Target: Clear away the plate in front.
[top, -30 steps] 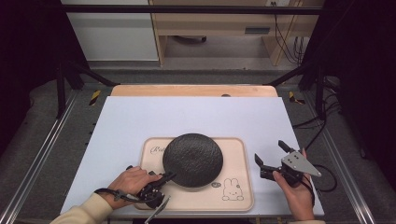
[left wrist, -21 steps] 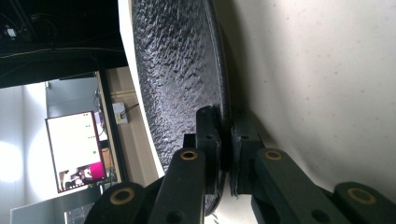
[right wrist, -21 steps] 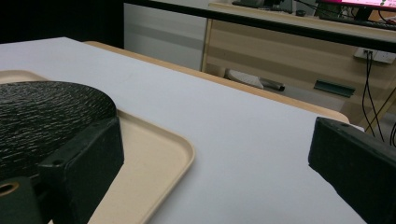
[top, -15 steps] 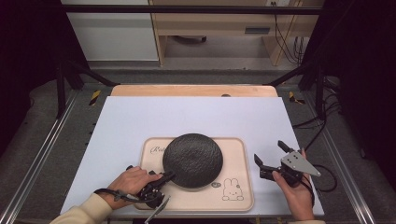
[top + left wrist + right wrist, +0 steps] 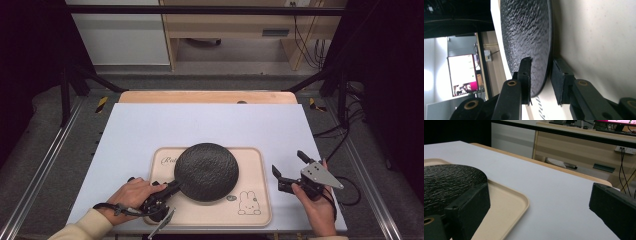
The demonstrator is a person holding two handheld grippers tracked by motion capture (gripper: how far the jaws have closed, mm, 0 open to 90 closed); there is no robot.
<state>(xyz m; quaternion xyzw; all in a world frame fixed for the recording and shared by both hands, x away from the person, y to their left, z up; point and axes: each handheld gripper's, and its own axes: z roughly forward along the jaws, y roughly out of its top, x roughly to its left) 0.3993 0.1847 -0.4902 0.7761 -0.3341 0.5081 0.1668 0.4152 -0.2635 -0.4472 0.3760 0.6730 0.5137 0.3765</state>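
A dark, rough-textured round plate lies on a beige tray in the lower middle of the high view, the tray resting on a pale sheet that covers the table. The plate looks stiff and probably ceramic or stoneware, so I judge it fairly heavy for its size, brittle if knocked against the tray rim, and not slippery, since the pebbled face should give the pads some bite. Its thin edge is the only sensible place to take hold, and a pinch at one edge leaves the far side unsupported, so it would likely tip or droop when lifted unless the grip is firm. The left gripper, at the lower left of the plate in the high view, is turned on its side with its jaws straddling that edge. In the left gripper view the plate runs between the two black jaws: one pad sits against the textured top face, while the other pad stands just off the underside with a sliver of gap, so it is closing but not clearly clamped. The right gripper, at the lower right beside the tray, stands wide apart and holds nothing.
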